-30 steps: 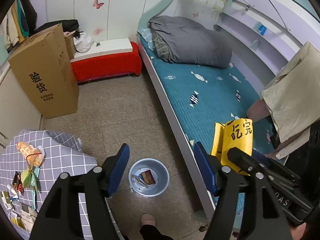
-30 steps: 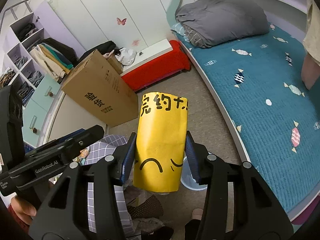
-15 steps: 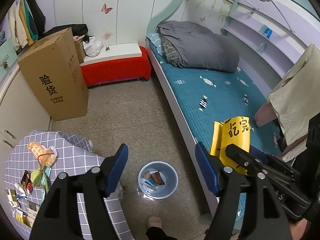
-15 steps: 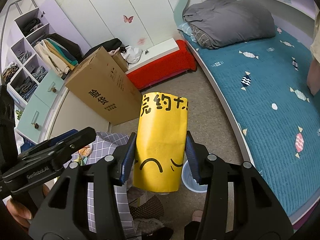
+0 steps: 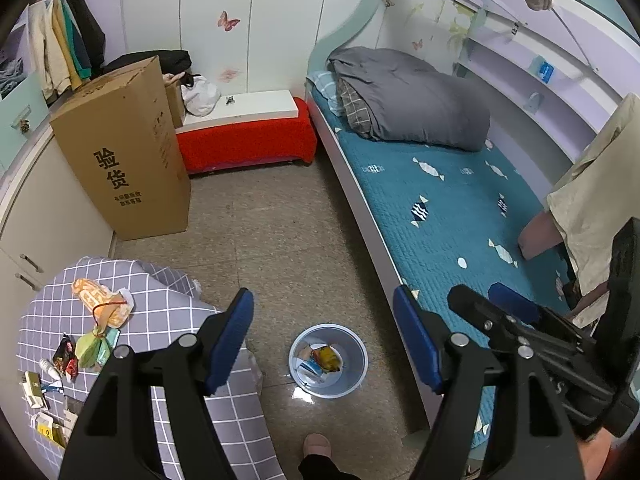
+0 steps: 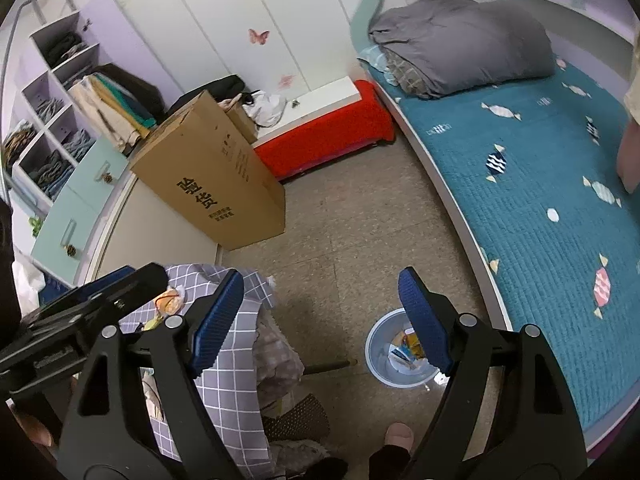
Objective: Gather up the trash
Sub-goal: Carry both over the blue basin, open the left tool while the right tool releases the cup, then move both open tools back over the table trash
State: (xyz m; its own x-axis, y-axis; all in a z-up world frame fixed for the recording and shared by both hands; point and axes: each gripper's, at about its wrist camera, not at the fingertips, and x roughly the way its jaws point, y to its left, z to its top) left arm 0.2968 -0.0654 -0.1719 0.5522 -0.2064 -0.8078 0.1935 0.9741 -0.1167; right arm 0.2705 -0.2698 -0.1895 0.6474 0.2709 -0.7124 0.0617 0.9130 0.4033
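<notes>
Above the floor bin [image 6: 400, 354], the right gripper [image 6: 324, 316] had its jaws opening with nothing between — presumably to drop trash; the left gripper [image 5: 322, 340] hung apart, empty.

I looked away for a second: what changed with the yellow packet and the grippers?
The right gripper let go of the yellow packet; its jaws are opening with nothing between them, and the packet now lies in the blue bin. The left gripper stayed open and empty above the floor.
</notes>
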